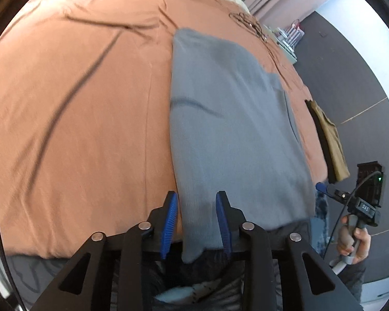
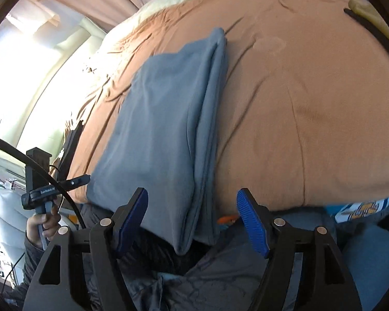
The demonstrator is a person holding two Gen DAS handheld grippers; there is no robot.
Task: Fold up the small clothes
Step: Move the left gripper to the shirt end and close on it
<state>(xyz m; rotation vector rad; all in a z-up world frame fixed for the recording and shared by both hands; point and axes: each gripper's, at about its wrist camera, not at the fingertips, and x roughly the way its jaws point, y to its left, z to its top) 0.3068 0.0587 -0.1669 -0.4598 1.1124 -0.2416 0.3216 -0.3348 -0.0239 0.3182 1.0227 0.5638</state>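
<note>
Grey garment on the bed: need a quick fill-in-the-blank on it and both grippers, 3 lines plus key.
1. The grey garment lies folded on a bedspread coloured ____.
2. The pads of the left gripper are coloured ____.
3. The jaws of the right gripper stand ____, gripping nothing.

Missing words: orange; blue; open
</note>
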